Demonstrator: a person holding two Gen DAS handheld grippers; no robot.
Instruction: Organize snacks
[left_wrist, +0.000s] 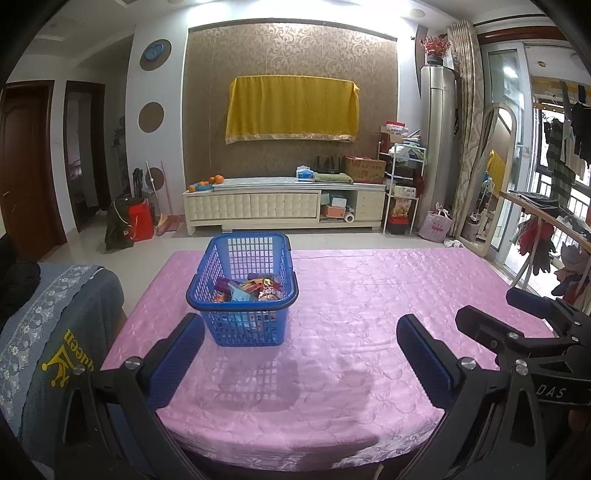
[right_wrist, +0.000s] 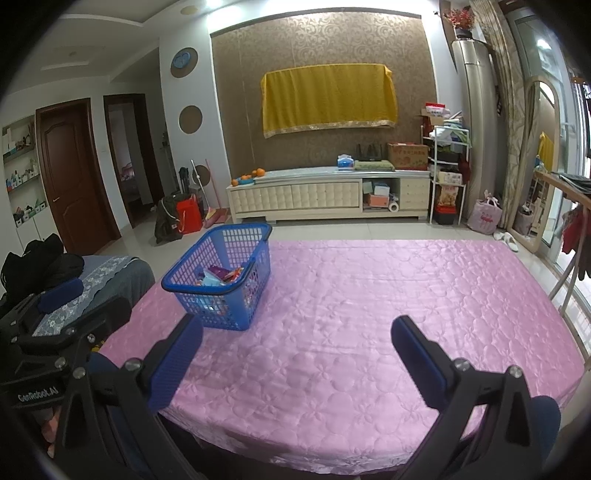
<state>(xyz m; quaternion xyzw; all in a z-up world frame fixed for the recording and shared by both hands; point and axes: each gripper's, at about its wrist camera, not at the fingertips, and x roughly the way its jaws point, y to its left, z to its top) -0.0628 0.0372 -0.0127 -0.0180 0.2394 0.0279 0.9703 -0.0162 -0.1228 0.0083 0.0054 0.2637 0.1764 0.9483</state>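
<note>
A blue plastic basket (left_wrist: 243, 291) (right_wrist: 221, 275) stands on the pink quilted tablecloth (left_wrist: 369, 314) (right_wrist: 369, 295), left of the table's middle. Several colourful snack packets (left_wrist: 251, 290) (right_wrist: 219, 275) lie inside it. My left gripper (left_wrist: 301, 332) is open, its blue pads wide apart, just in front of the basket and slightly to its right, holding nothing. My right gripper (right_wrist: 297, 334) is open too, over bare cloth to the right of the basket and nearer the front edge. The right gripper's body (left_wrist: 535, 332) shows at the right of the left wrist view.
A chair draped in grey cloth (left_wrist: 55, 332) stands at the table's left side. Beyond the far edge are tiled floor and a cream TV cabinet (left_wrist: 284, 203). A drying rack with clothes (left_wrist: 554, 229) stands right of the table.
</note>
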